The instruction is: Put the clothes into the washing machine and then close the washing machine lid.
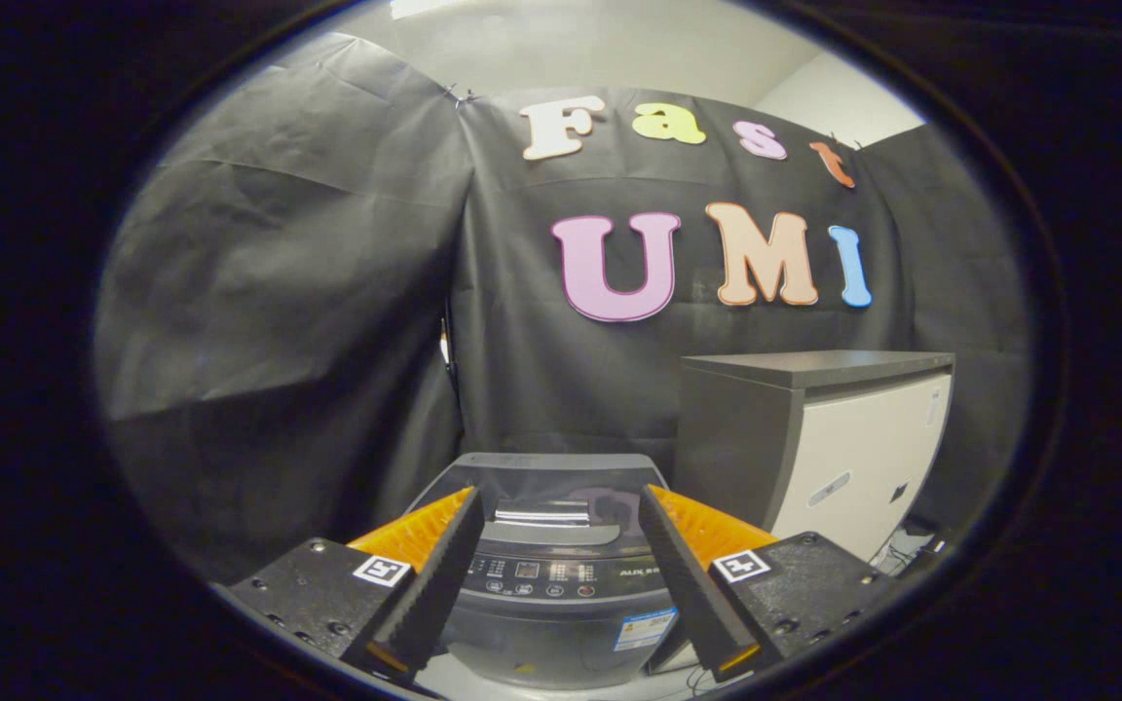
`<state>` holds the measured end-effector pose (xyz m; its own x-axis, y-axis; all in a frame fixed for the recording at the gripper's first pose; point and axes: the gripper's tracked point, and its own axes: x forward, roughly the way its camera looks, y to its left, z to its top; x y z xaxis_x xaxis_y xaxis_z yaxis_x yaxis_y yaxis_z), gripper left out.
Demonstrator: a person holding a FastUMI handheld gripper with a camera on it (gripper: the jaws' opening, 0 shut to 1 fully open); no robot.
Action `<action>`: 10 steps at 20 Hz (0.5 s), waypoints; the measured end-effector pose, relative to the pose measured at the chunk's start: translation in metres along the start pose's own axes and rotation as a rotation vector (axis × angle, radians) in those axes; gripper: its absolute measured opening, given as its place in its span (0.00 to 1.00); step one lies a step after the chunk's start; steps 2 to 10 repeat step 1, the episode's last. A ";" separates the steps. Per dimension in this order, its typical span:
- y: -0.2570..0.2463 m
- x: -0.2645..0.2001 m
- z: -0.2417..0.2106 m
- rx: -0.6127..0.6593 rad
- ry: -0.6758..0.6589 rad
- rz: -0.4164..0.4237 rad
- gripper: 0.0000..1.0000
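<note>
A dark cloth-walled booth surrounds the scene. Nearest, the gripper (556, 545) hovers with its jaws apart and empty, framing the washing machine (546, 604) just ahead; its lid (542, 482) looks already down. A grey cabinet (814, 438) stands right of the machine. No clothes visible, so whether loading is done is unclear

Your tongs (556, 506) stand spread with nothing between them, and their two fingers (439, 570) cover both sides of the washing machine (546, 623) just ahead. Its lid (542, 477) looks dark and see-through, so you cannot tell what lies inside the drum. The control panel (546, 574) markings are too small to make out.
</note>
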<state>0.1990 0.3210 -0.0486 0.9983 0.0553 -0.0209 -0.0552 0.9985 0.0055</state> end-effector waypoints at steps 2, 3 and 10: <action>-0.002 -0.005 0.003 0.004 -0.007 -0.001 0.97; -0.002 -0.005 0.003 0.004 -0.007 -0.001 0.97; -0.002 -0.005 0.003 0.004 -0.007 -0.001 0.97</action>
